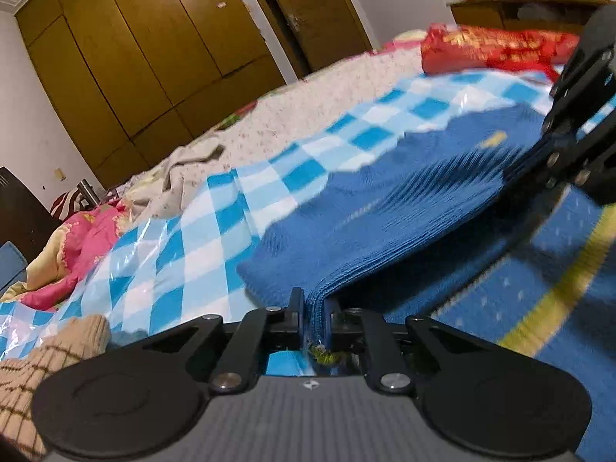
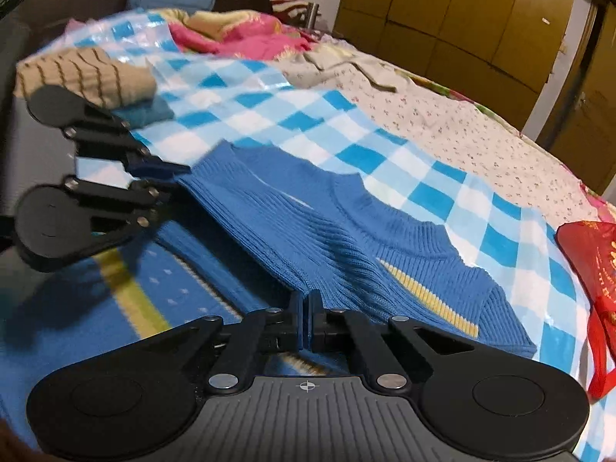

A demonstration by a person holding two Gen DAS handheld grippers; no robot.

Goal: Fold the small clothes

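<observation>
A blue knit sweater (image 1: pixel 385 200) with a yellow stripe lies on a blue-and-white checked plastic sheet (image 1: pixel 200 238) on a bed. It also shows in the right wrist view (image 2: pixel 346 238). My left gripper (image 1: pixel 313 312) is shut on the sweater's ribbed edge, which is lifted and stretched. My right gripper (image 2: pixel 307 315) is shut on the same ribbed edge further along. The right gripper shows at the right of the left wrist view (image 1: pixel 539 154); the left gripper shows at the left of the right wrist view (image 2: pixel 169 177). The lifted edge hangs over the sweater's patterned body (image 2: pixel 161 288).
A folded beige striped garment (image 2: pixel 84 73) lies on the sheet by the left gripper. A red bag (image 2: pixel 589 261) lies at the sheet's far side. Pink and grey clothes (image 2: pixel 246 38) are heaped on the floral bedspread (image 2: pixel 462 131). Brown wardrobes (image 1: pixel 154 50) stand behind.
</observation>
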